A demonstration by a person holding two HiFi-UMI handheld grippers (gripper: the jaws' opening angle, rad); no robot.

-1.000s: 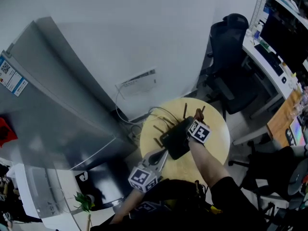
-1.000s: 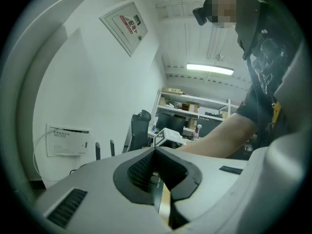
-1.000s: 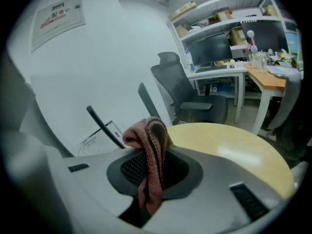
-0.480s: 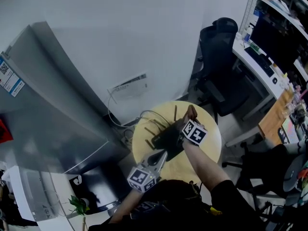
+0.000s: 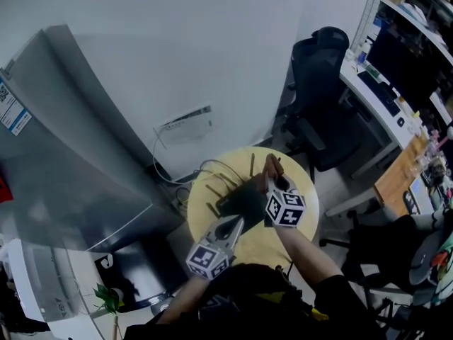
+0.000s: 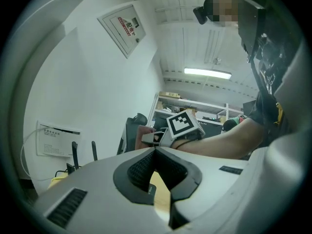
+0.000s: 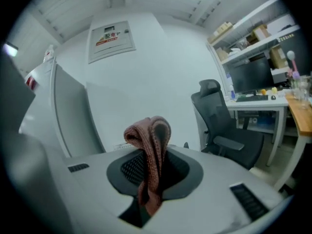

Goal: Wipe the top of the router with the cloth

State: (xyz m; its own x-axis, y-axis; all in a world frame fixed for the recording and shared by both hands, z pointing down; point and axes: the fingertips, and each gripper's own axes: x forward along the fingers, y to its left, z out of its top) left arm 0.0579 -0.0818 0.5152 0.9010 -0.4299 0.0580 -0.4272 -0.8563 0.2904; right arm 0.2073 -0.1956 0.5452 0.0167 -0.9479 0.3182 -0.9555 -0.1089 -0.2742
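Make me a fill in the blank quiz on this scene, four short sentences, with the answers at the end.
The right gripper is clamped on a reddish-brown ____.
The left gripper has its jaws ____, with nothing between them.
The router lies on a round ____ table.
The office chair beyond the table is ____ in colour.
Missing words: cloth; shut; yellow; black.
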